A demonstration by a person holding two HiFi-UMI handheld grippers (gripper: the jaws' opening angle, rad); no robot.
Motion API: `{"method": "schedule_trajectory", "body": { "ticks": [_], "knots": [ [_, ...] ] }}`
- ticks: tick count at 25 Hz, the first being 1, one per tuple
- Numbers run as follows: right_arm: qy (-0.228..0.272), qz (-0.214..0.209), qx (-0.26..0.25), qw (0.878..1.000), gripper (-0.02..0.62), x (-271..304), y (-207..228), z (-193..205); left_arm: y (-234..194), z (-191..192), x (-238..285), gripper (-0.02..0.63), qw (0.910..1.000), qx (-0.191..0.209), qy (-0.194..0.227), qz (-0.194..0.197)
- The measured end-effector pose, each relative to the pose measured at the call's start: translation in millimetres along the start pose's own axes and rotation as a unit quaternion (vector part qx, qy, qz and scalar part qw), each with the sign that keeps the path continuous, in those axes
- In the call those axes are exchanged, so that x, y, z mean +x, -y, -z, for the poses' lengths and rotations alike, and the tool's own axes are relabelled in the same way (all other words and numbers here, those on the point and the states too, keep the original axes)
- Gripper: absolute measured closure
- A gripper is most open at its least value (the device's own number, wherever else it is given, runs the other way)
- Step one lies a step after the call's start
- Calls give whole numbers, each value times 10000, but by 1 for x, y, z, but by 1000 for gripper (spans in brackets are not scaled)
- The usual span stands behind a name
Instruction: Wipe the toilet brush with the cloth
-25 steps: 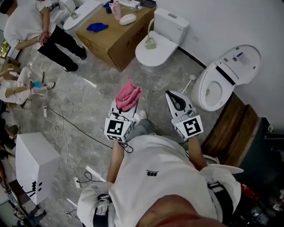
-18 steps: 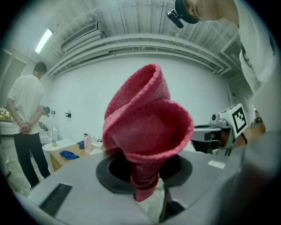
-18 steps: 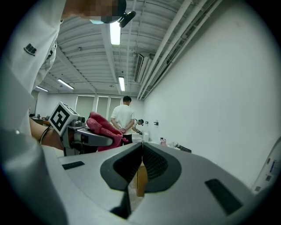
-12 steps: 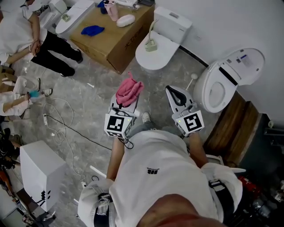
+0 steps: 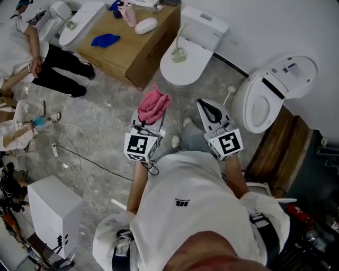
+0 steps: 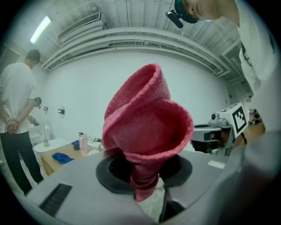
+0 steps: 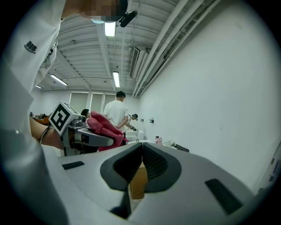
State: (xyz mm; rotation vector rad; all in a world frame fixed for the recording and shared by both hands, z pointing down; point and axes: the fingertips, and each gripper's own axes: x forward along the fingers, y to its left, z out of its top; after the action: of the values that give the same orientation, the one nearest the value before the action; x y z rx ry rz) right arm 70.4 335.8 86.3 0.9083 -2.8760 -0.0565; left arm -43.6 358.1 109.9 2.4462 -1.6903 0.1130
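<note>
A pink cloth (image 5: pixel 153 106) bunches up out of my left gripper (image 5: pixel 150 122), which is shut on it; in the left gripper view the cloth (image 6: pixel 149 132) fills the middle and hides the jaw tips. My right gripper (image 5: pixel 204 108) is held beside it, jaws shut together with nothing between them (image 7: pixel 142 154). Both are raised above the floor in front of the body. A small brush-like item with a curved white handle (image 5: pixel 179 53) rests on the closed toilet lid (image 5: pixel 190 66). A thin white stick with a round end (image 5: pixel 229 95) stands on the floor by the open toilet (image 5: pixel 265 95).
A cardboard box (image 5: pixel 132 50) at the back carries a blue rag (image 5: pixel 104 39), a pink bottle (image 5: pixel 127 13) and a white item (image 5: pixel 146 25). Cables (image 5: pixel 74 153) trail over the grey floor. A white box (image 5: pixel 53 204) stands left, wooden boards (image 5: pixel 275 153) right, a person (image 5: pixel 37 53) far left.
Both grippers and the body have shifted slightly forward toward the toilets, with the cloth still held. The standing person at the far left has drifted toward the frame edge.
</note>
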Motion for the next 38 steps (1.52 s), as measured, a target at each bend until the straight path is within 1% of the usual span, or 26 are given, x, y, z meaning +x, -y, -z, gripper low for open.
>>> {"method": "schedule_trajectory", "body": {
  "ticks": [5,8,15,21,25,32,35,38],
  "knots": [
    [-42,-6,58,10000,598,18,13,3,-12,-1,21,476,10000,27,18,62],
    [-46,12,102,9999,598,34,28,7,-24,0,40,476,10000,23,-3,50],
    [225,194,243,9993,598,86,80,4,-62,-2,100,476,10000,-12,-14,70],
    [35,119,406,9991,598,143,129,19,-100,-1,161,476,10000,-53,-71,9],
    [-172,73,513,9985,598,181,166,37,-125,6,204,476,9996,-108,-253,-50],
    [-522,-27,652,9965,598,231,209,76,-159,24,264,476,9988,-4,-489,-47],
    [-702,-80,699,9950,598,251,228,101,-172,41,294,476,9981,-54,-614,14],
    [-905,-138,816,9924,598,267,243,129,-182,67,319,476,9965,-143,-818,35]
  ]
}}
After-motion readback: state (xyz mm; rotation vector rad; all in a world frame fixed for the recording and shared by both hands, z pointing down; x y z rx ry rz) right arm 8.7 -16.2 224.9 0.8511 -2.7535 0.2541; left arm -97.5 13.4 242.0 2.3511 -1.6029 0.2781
